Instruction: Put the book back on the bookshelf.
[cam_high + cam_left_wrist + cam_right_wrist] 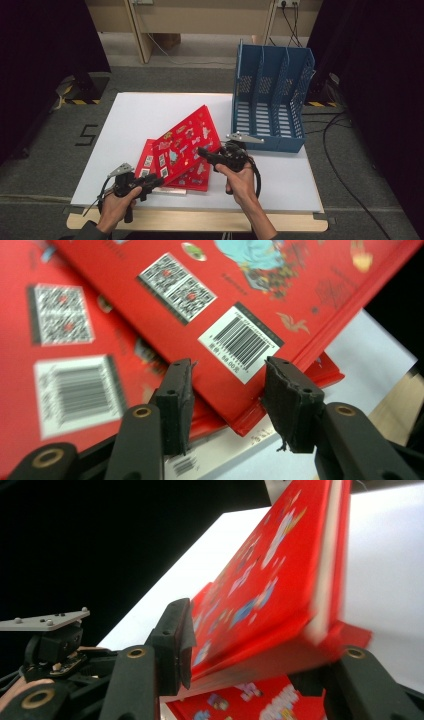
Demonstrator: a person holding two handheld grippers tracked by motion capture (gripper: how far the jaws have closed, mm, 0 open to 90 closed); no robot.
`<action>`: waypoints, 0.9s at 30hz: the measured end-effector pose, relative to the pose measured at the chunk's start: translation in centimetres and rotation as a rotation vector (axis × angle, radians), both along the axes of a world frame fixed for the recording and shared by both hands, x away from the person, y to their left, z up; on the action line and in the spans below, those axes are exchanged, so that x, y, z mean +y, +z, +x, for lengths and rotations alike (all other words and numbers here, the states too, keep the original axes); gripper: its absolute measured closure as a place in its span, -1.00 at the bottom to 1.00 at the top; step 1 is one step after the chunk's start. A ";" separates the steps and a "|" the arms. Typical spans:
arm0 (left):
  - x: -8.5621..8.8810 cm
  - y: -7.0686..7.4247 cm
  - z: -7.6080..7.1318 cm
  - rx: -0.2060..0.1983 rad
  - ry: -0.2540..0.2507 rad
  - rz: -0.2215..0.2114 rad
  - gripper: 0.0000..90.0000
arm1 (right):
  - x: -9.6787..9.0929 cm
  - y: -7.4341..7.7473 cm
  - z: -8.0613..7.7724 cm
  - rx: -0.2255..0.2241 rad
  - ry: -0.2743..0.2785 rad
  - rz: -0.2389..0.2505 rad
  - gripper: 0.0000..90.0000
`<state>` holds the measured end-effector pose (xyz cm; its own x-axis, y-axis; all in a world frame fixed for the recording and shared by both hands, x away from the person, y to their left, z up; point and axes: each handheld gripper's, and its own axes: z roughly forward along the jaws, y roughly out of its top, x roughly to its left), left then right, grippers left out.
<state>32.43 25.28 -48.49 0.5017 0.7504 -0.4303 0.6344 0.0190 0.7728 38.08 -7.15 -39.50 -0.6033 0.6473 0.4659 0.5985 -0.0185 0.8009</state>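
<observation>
Two red picture books lie on the white table [145, 107]. The upper red book [185, 140] is tilted, its right edge raised, and my right gripper [207, 154] is shut on that edge. In the right gripper view the book's edge [270, 590] sits between the jaws, above the lower red book [240, 702]. The lower red book [194, 181] stays flat underneath. My left gripper [154, 183] is open at the books' near left corner. In the left gripper view the upper book's barcode corner [240, 340] lies just beyond the gripper [227, 390], with the lower book [70, 340] to the left.
A blue three-slot file rack [270, 100] stands at the table's far right, just beyond my right gripper. The table's wooden front edge [200, 220] is close to both hands. Cables run across the floor at the right [340, 165].
</observation>
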 end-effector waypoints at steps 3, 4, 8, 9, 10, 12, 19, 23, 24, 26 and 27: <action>0.0 -0.1 0.1 0.004 -0.003 -0.010 0.19 | 0.2 0.9 -0.3 -0.078 -0.008 -0.025 0.38; 0.0 -0.1 0.1 0.003 -0.004 -0.008 0.19 | 0.3 1.0 -0.4 -0.091 -0.009 -0.032 0.42; -0.3 0.0 0.0 -0.004 -0.004 0.006 0.19 | 0.7 1.0 -0.2 -0.112 -0.033 -0.049 0.47; -0.3 0.0 0.0 -0.006 -0.004 0.014 0.19 | 0.8 0.9 -0.1 -0.111 -0.042 -0.043 0.48; -0.4 0.0 0.0 -0.007 -0.006 0.018 0.19 | 0.9 0.9 -0.1 -0.117 -0.048 -0.046 0.49; -0.4 0.0 0.1 -0.006 -0.009 0.023 0.19 | 1.1 0.9 0.0 -0.128 -0.064 -0.046 0.51; -0.6 0.0 0.1 -0.018 -0.034 0.036 0.17 | 1.8 1.3 0.1 -0.180 -0.060 -0.042 0.56; -0.8 0.1 0.1 -0.032 -0.056 0.028 0.12 | 2.1 1.6 0.3 -0.197 -0.046 -0.029 0.59; -0.8 0.2 0.0 -0.042 -0.056 0.017 0.12 | 2.2 1.6 0.2 -0.195 -0.043 -0.027 0.59; -0.7 0.6 0.0 -0.068 -0.054 0.002 0.12 | 2.2 1.8 0.3 -0.203 -0.035 -0.030 0.60; -0.5 0.7 0.0 -0.082 -0.050 -0.005 0.12 | 2.3 1.8 0.2 -0.204 -0.035 -0.029 0.60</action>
